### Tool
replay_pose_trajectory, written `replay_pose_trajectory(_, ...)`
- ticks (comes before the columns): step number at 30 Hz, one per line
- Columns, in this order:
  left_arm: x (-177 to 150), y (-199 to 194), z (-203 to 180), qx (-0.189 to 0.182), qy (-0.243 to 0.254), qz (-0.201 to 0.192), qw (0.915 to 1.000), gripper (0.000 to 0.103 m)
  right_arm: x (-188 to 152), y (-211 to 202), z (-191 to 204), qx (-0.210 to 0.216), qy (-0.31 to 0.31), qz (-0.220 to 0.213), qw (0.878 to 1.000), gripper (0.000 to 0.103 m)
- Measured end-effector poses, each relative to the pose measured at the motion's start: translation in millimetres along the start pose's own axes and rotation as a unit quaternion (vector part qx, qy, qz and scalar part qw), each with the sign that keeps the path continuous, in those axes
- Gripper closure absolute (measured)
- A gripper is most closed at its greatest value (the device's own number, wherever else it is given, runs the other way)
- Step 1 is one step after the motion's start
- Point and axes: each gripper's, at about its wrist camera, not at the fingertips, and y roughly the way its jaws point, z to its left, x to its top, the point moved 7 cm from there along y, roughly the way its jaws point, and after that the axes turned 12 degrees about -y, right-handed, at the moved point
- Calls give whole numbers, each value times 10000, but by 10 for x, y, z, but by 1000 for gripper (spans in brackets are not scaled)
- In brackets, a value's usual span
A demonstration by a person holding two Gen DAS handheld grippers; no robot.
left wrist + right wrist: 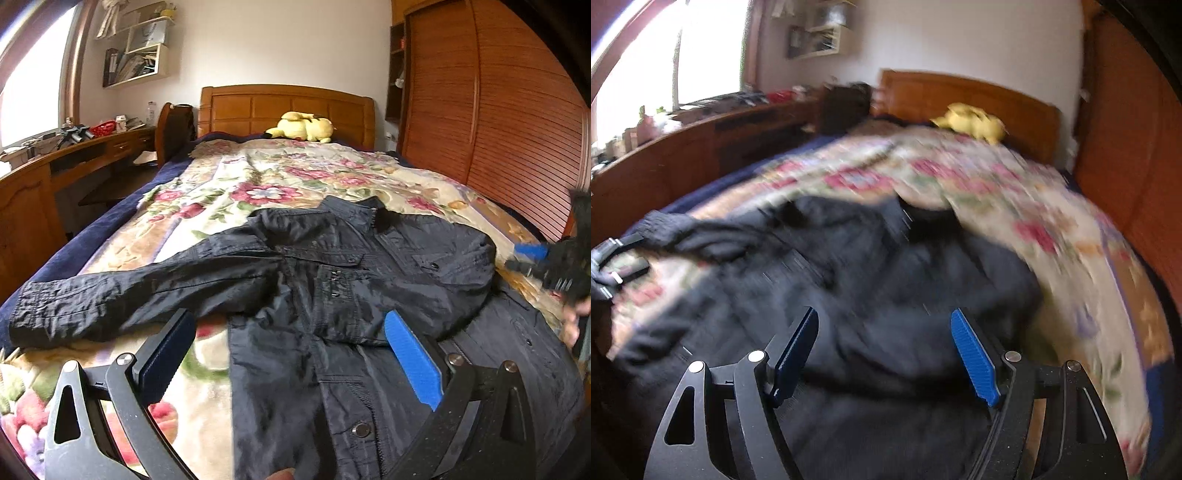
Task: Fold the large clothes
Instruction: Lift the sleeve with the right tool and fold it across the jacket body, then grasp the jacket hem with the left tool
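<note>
Left tool is hovering with jaws spread wide, gripping nothing; right tool is blurring, jaws likewise apart.

Daylight came in from the window at upper left, and it was blown out to plain white in both my views. The left wrist view was sharp and evenly lit, with soft shadows only; the jacket read very dark, its folds showing a faint sheen. The right wrist view was smeared by motion blur across the blanket and jacket, while the jaws stayed crisp. Fisheye bending curved the wardrobe and headboard, and the corners fell to black.
</note>
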Motion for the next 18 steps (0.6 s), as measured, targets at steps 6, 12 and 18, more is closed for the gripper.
replay_pose_trajectory(6,-52,18,-213,-305,147,32,9994,1,-533,226,-139,-221,220,177,9994,27)
replay_pose_trajectory(12,-109,215,-400,-520,249,351,9977,8,-577,366,-178,-193,587,111,9980,19)
replay_pose_trajectory(18,-157,698,-518,-355,479,968,9935,27,-749,482,-288,-10,1034,48,9946,19)
